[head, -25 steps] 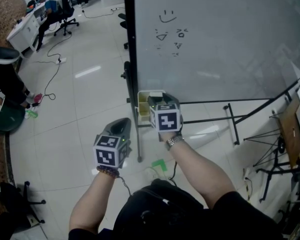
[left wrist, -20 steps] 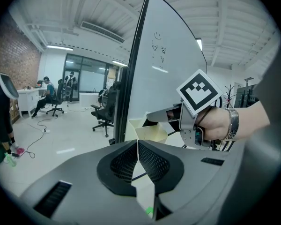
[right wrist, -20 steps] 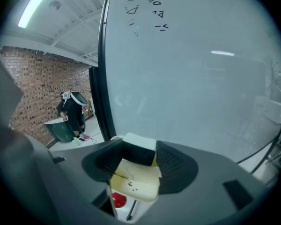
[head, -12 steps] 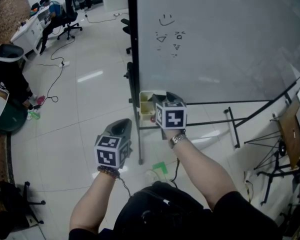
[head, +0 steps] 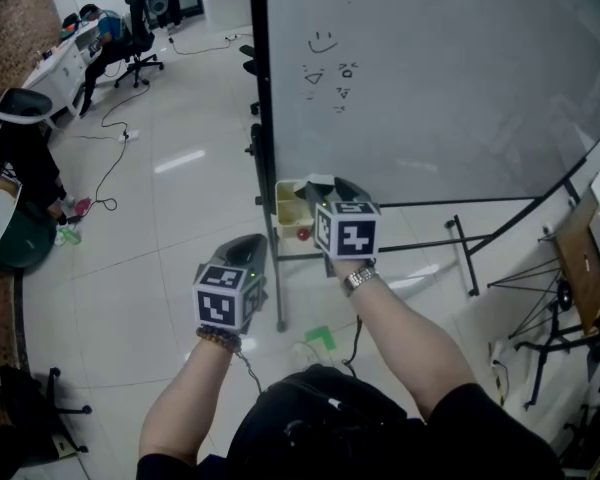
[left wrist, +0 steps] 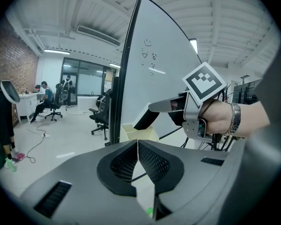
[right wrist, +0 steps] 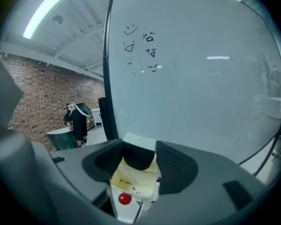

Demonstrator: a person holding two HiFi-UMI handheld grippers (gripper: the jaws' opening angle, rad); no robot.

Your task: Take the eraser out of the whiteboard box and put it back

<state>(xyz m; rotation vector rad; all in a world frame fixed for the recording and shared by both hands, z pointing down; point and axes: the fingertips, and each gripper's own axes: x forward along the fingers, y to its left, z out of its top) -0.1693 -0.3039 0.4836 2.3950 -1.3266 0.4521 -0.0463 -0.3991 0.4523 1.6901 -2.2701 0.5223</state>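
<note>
The eraser (right wrist: 139,154), white-backed with a black felt face, sits between the jaws of my right gripper (right wrist: 140,161), which is shut on it. It hangs tilted just above the cream whiteboard box (right wrist: 131,184), whose front carries a red round magnet (right wrist: 125,198). In the head view the right gripper (head: 325,192) is over the box (head: 287,208) at the whiteboard's (head: 430,78) lower left corner. The left gripper view shows the eraser (left wrist: 145,119) angled over the box (left wrist: 139,133). My left gripper (head: 248,251) is shut and empty, lower and to the left of the box.
The whiteboard stands on a black frame with legs (head: 465,253) spreading over the tiled floor. A green mark (head: 318,336) lies on the floor below. Office chairs (head: 140,23), a desk and a person (head: 25,158) are at the far left, with cables (head: 105,168) across the tiles.
My right gripper has risen with the eraser, away from the box. The left gripper has crept slightly upward, still shut.
</note>
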